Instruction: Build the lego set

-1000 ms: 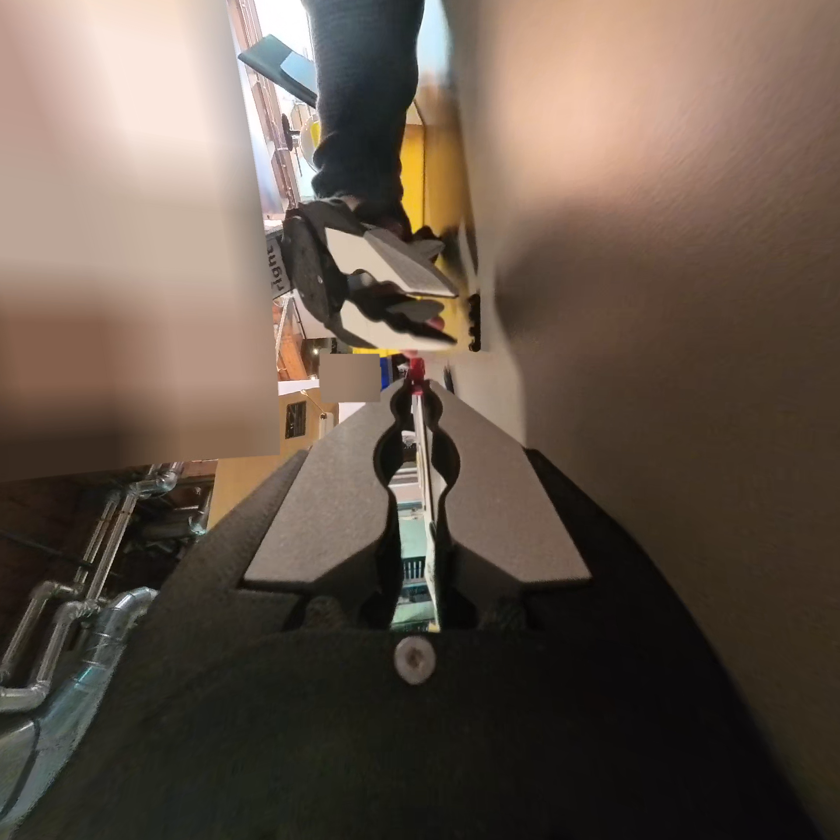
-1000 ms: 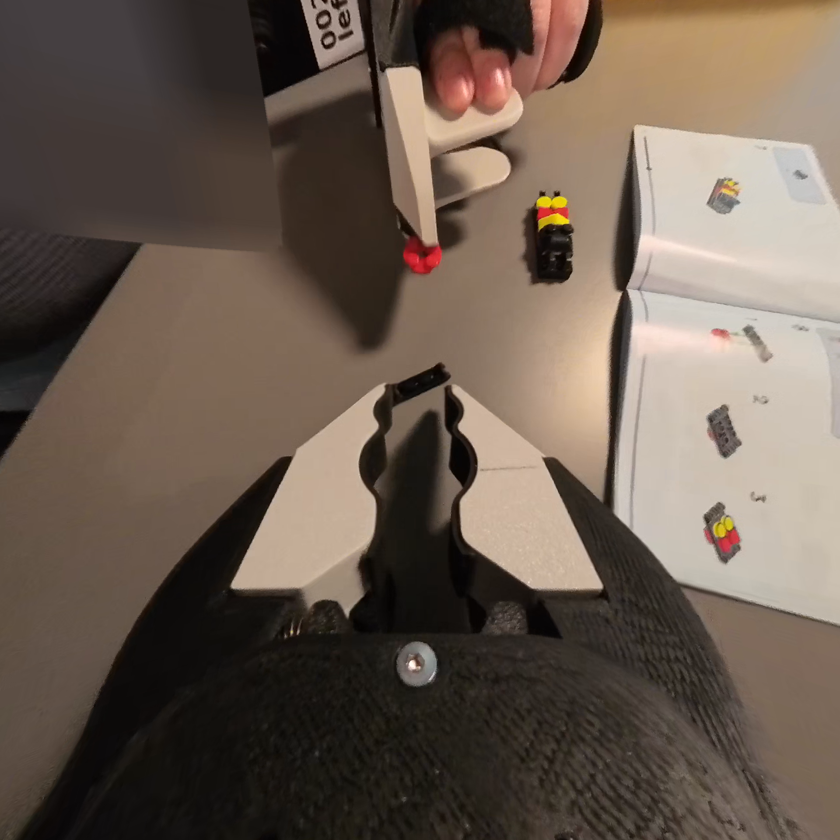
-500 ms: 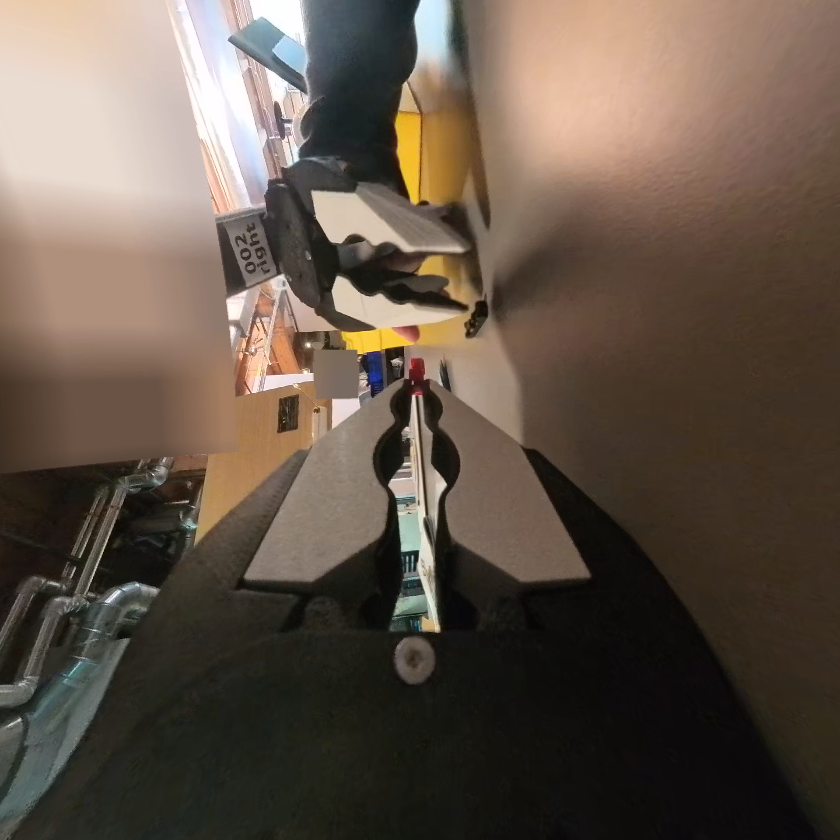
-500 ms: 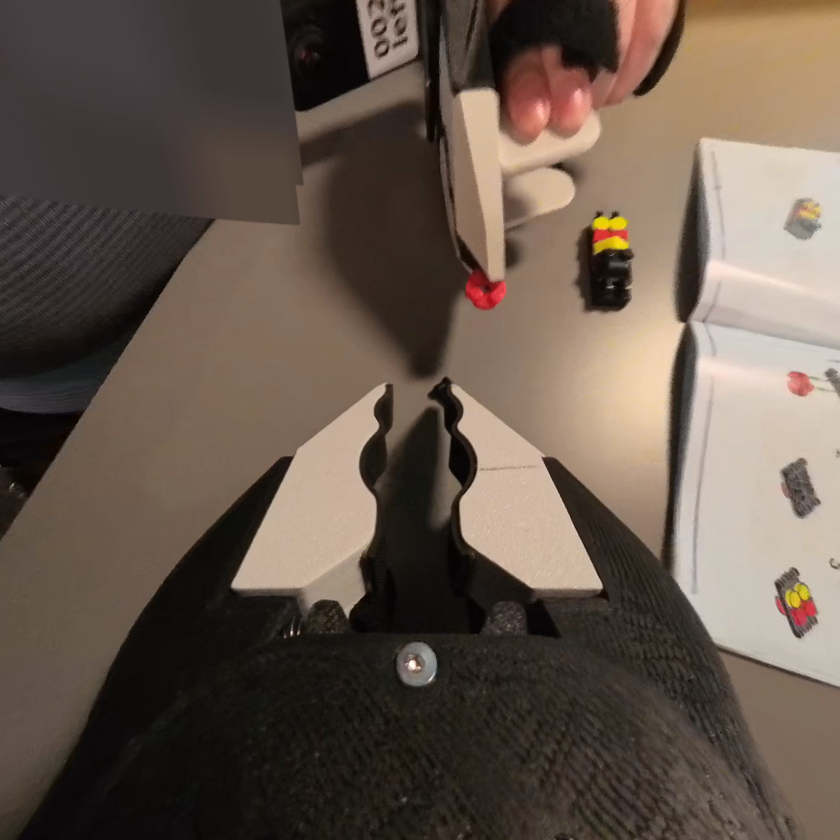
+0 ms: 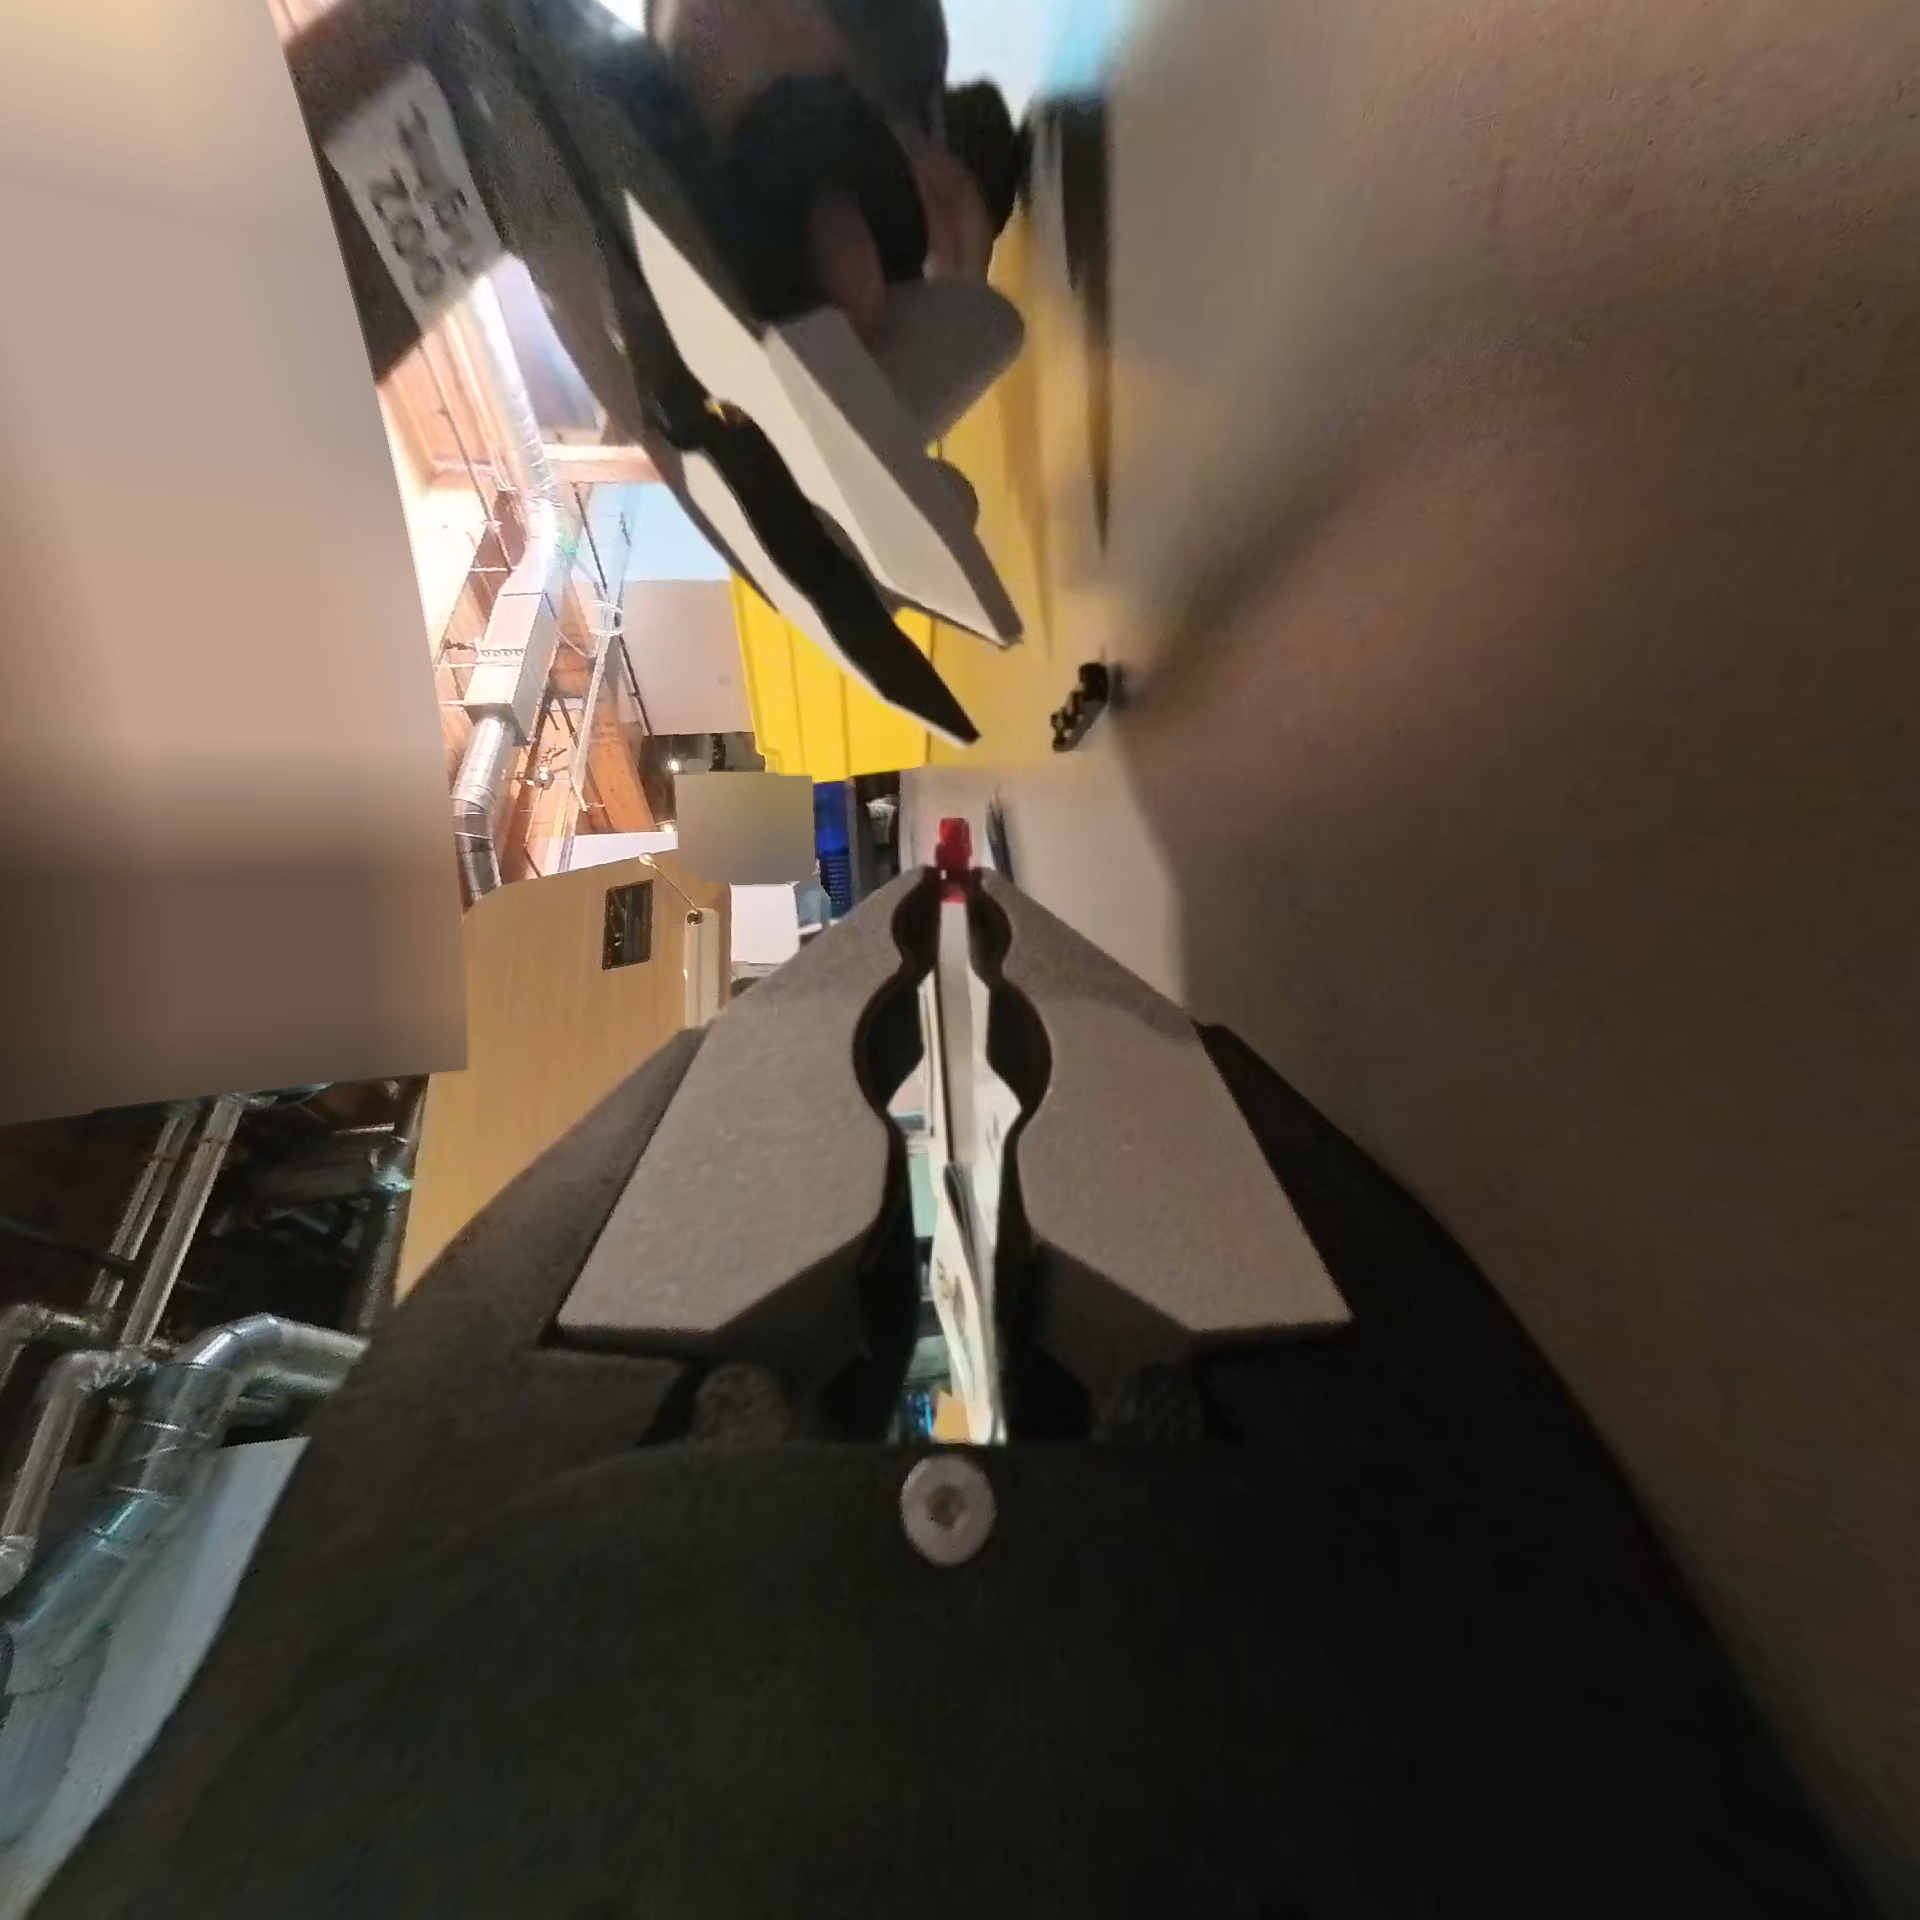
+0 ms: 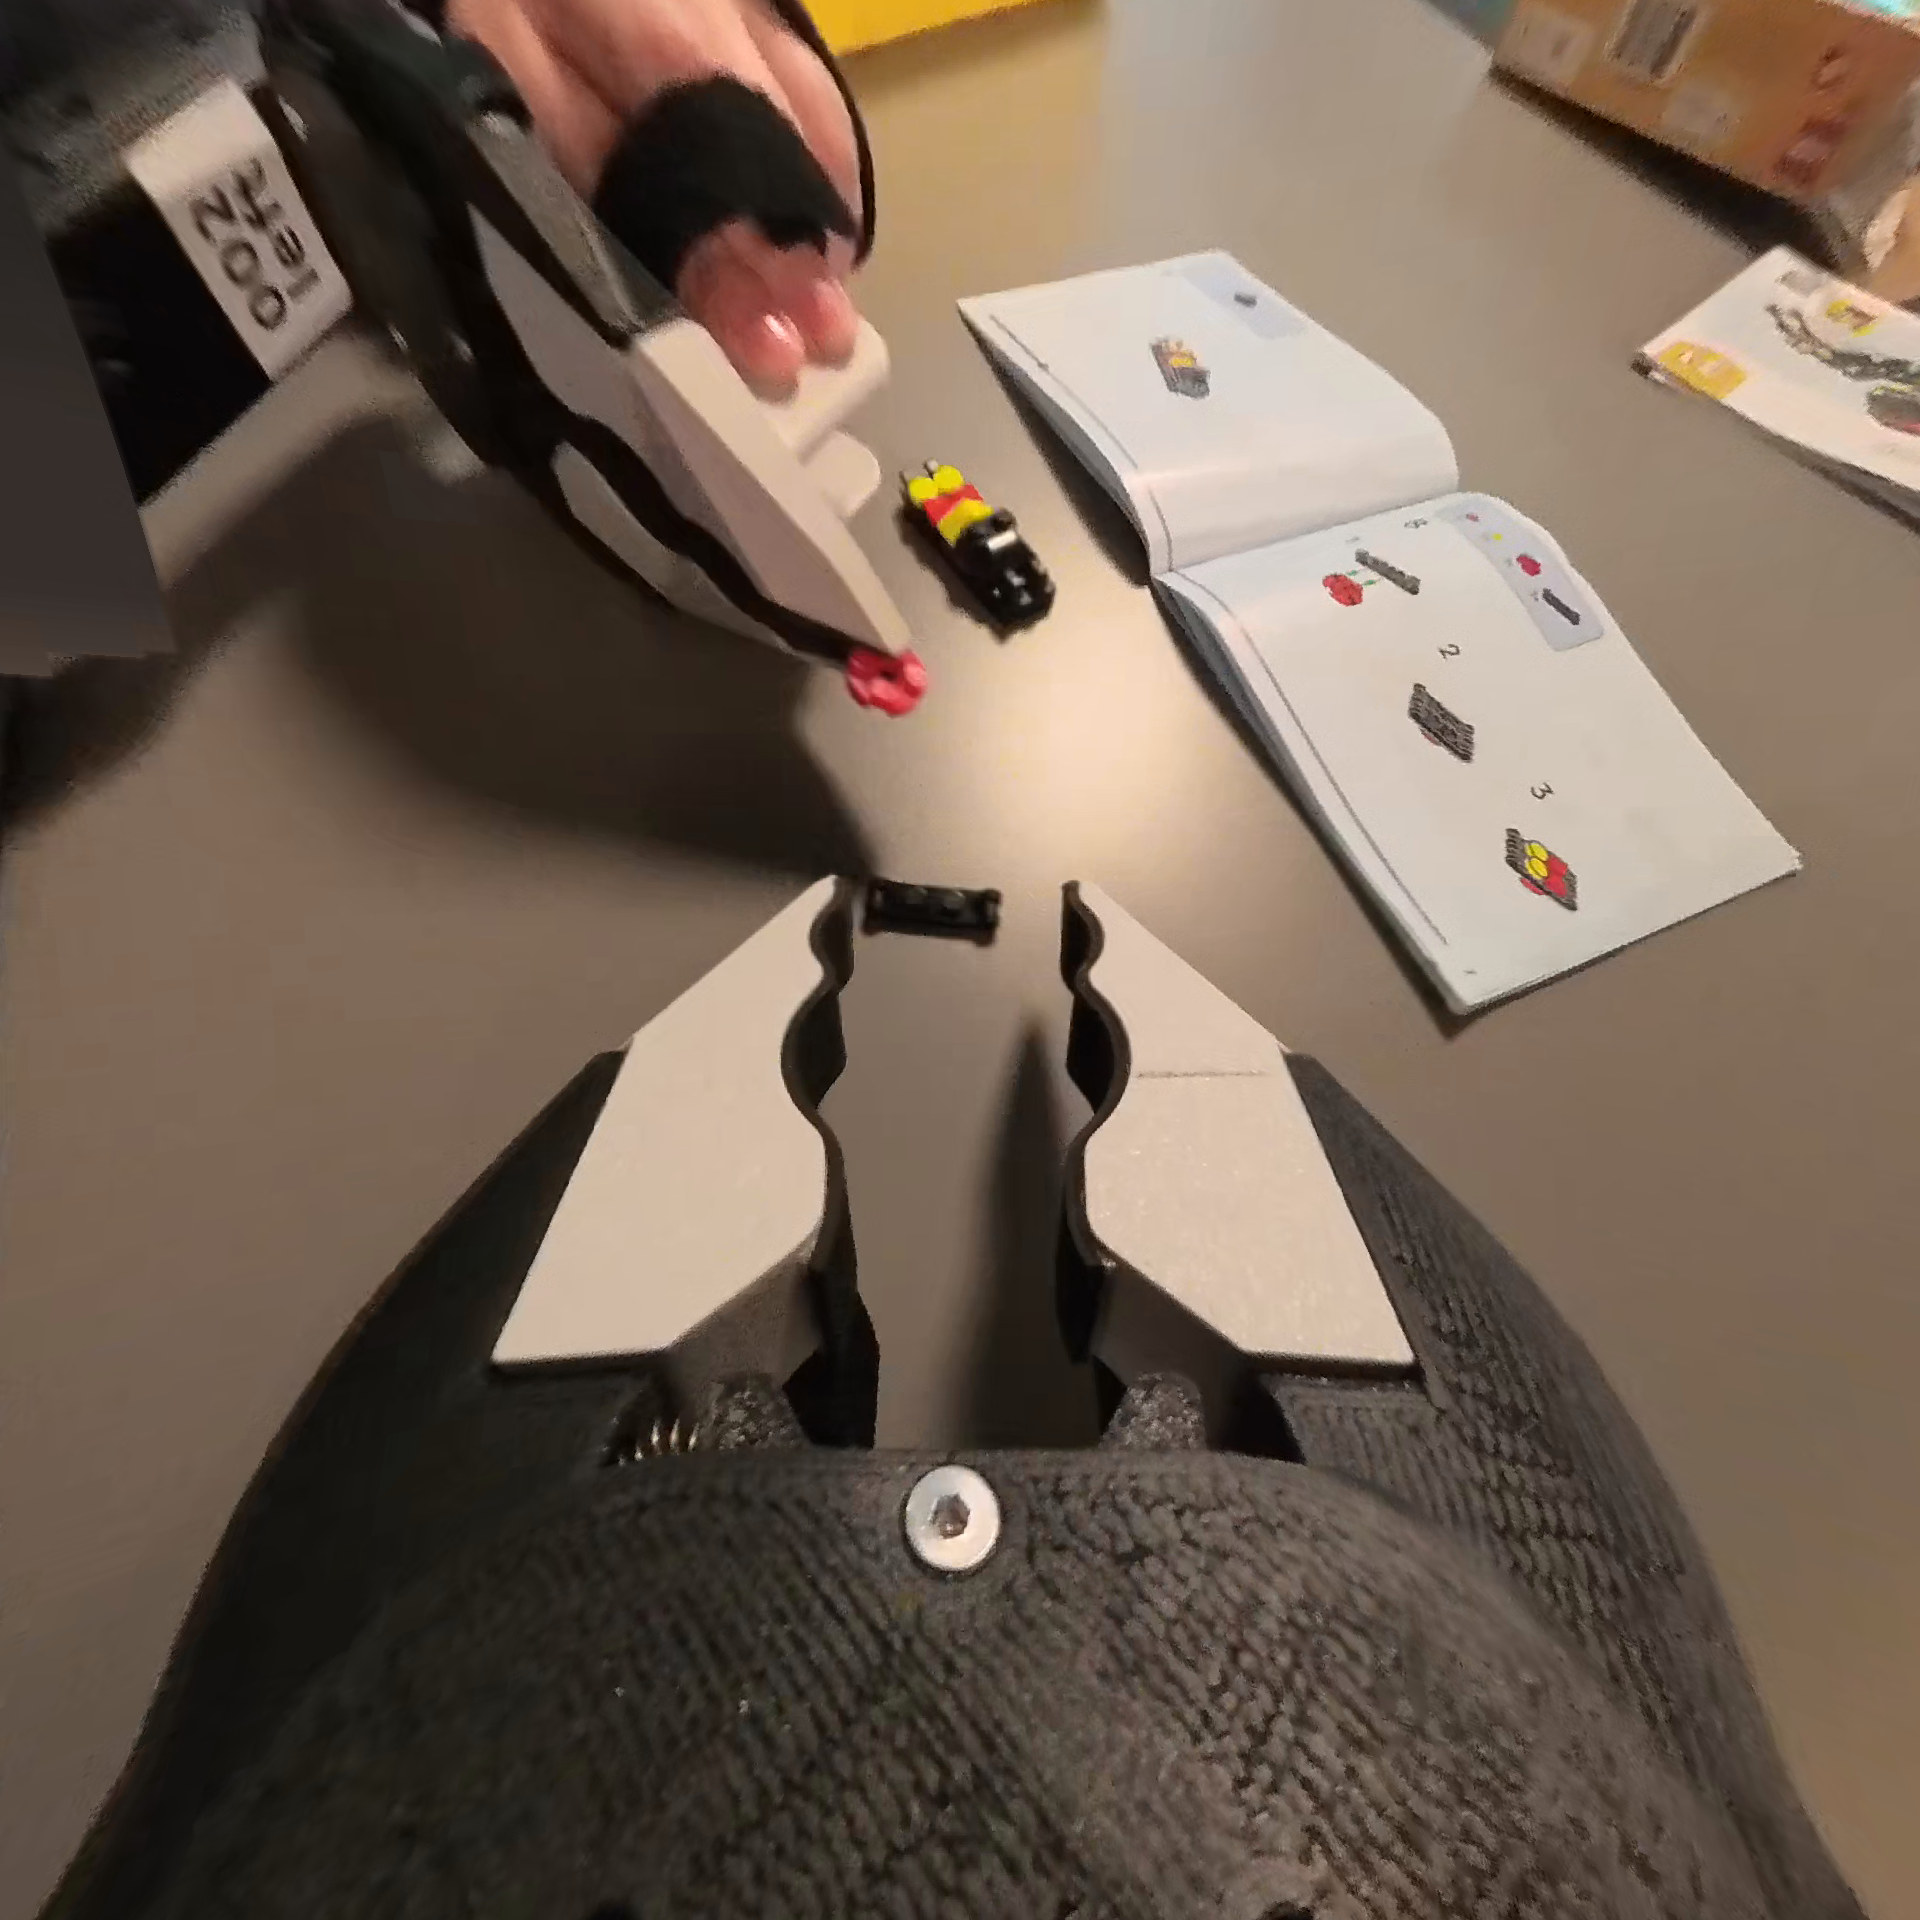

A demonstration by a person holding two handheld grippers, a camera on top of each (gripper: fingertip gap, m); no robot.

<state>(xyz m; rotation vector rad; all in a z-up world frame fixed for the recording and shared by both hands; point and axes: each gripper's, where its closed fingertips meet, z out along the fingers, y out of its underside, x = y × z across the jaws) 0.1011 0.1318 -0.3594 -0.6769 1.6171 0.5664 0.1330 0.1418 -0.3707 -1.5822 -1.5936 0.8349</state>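
Gripping, left gripper (image 6: pixel 878 665): its jaws are clamped on a small red piece (image 6: pixel 885 681), held above the table (image 6: pixel 416 831); in its own view the red piece (image 5: pixel 953 844) pokes out past the closed tips (image 5: pixel 953 883).
Right gripper (image 6: pixel 951 914): jaws spread apart and empty, tips low over the table.
Black piece (image 6: pixel 932 910): lies flat on the table between the right tips, nearer the left one; whether it touches that tip I cannot tell.
Black piece, left view (image 5: pixel 1081 707): seen edge-on on the table, just beyond the right gripper (image 5: pixel 987 675).
Small build (image 6: pixel 977 545): black with red and yellow studs, on the table beyond the red piece, beside the booklet.
Booklet (image 6: pixel 1403 623): open on the table, to the right.
Hand (image 6: pixel 717 187): in a fingerless black glove, on the left gripper.
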